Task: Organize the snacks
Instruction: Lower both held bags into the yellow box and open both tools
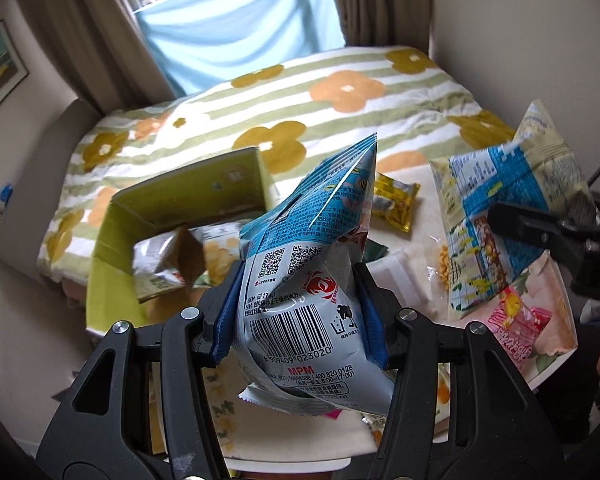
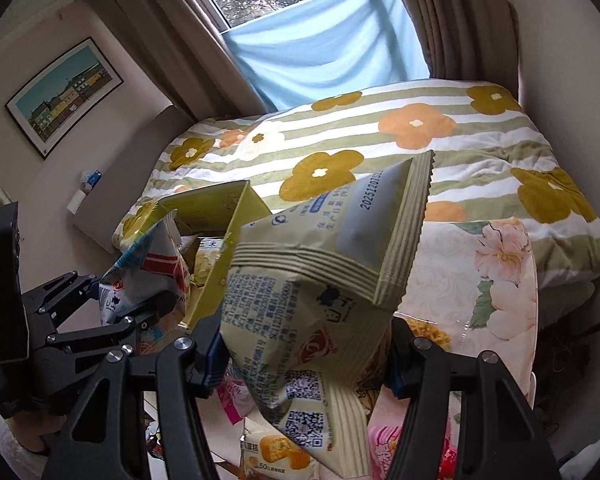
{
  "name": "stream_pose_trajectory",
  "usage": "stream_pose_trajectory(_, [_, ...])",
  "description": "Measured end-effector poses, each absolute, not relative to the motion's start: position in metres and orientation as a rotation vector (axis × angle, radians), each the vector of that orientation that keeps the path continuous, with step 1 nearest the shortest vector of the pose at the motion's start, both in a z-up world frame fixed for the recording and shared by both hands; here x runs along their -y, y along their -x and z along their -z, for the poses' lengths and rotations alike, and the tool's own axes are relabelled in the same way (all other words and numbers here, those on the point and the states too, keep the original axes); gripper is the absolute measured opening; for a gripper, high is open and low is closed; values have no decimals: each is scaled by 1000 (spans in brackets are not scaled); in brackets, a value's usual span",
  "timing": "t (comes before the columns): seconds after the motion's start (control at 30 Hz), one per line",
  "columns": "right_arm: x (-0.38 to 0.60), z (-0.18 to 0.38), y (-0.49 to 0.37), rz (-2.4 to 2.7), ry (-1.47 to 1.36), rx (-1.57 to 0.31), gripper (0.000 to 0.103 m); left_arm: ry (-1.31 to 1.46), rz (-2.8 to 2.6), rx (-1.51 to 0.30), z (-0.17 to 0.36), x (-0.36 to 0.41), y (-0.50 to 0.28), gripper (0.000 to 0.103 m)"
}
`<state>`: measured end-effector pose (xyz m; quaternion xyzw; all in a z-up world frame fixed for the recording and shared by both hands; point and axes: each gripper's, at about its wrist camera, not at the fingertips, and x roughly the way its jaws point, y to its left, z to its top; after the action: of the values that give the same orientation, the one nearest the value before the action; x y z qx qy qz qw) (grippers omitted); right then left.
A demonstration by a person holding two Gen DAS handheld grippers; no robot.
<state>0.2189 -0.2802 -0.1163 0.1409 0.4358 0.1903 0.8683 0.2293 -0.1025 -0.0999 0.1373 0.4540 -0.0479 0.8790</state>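
My left gripper is shut on a blue and white snack bag with a barcode, held above the table. It also shows at the left of the right wrist view. My right gripper is shut on a pale green snack bag, held up over the table; in the left wrist view this bag hangs at the right. An open yellow-green cardboard box stands ahead and to the left with several snack packs inside; it also shows in the right wrist view.
A floral tablecloth covers the table. Loose snacks lie on it: a yellow pack, a pink pack, an egg-cake pack. A bed with a flowered striped blanket stands behind. Curtains and a window are at the back.
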Motion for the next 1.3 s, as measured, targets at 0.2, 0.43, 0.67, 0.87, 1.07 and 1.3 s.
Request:
stream_pose_trajectory(0.2, [236,105,-224,-446,-282,-888,56,-236,42,-909,79,43,-233,49])
stream_pose_trajectory(0.43, [171,103,-247,-468,-263,-883,56,-173,4,-923,82,-48,-261,49])
stream_pose_trajectory(0.67, [109,118,-277,-450,-265,-905,56,-143,-2,-977,115,-129,-304,49])
stream_pose_trajectory(0.87, [69,136,-293,-417,-298,-953,57,-146,43,-1020,151,-169,-331,49])
stream_pose_trajectory(1.07, [54,151,-297,-389,-317,-994,57,-174,84,-1022,172,-176,-340,70])
stream_pose_trajectory(1.3, [52,162,-304,-377,-315,-1039,56,-205,82,-976,177,-176,-324,103])
